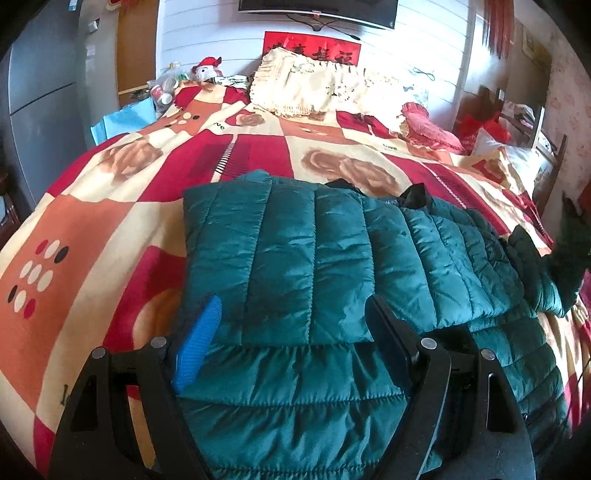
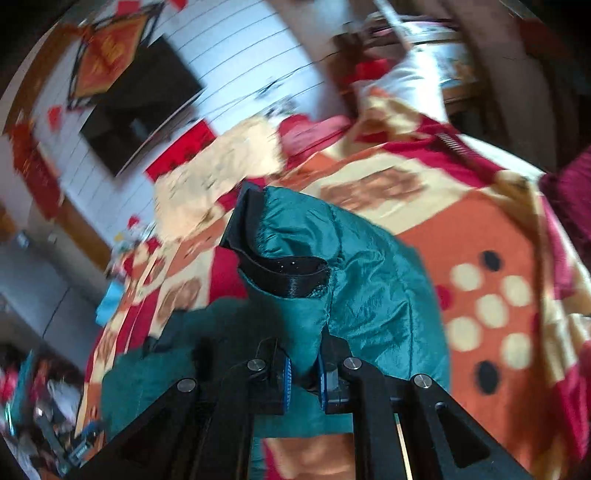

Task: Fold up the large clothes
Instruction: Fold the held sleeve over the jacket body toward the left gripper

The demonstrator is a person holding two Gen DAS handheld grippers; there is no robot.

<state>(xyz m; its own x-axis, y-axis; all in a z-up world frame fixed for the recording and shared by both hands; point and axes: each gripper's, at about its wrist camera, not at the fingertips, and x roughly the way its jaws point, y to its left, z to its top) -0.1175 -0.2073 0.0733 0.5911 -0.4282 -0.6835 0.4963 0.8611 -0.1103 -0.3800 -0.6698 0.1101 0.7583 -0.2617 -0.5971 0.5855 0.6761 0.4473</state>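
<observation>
A teal quilted puffer jacket lies spread on a bed with a red, cream and orange quilt. One sleeve panel is folded across its body. My left gripper hovers open just above the jacket's near part, with its blue pad at the left and nothing pinched. In the blurred right wrist view, my right gripper is shut on the teal sleeve, lifted off the quilt. The sleeve's black cuff stands up ahead of the fingers. At the right edge of the left wrist view the sleeve rises off the bed.
Cream pillows and a red cushion lie at the head of the bed. A dark screen hangs on the white wall. A grey cabinet and a blue bag stand at the left.
</observation>
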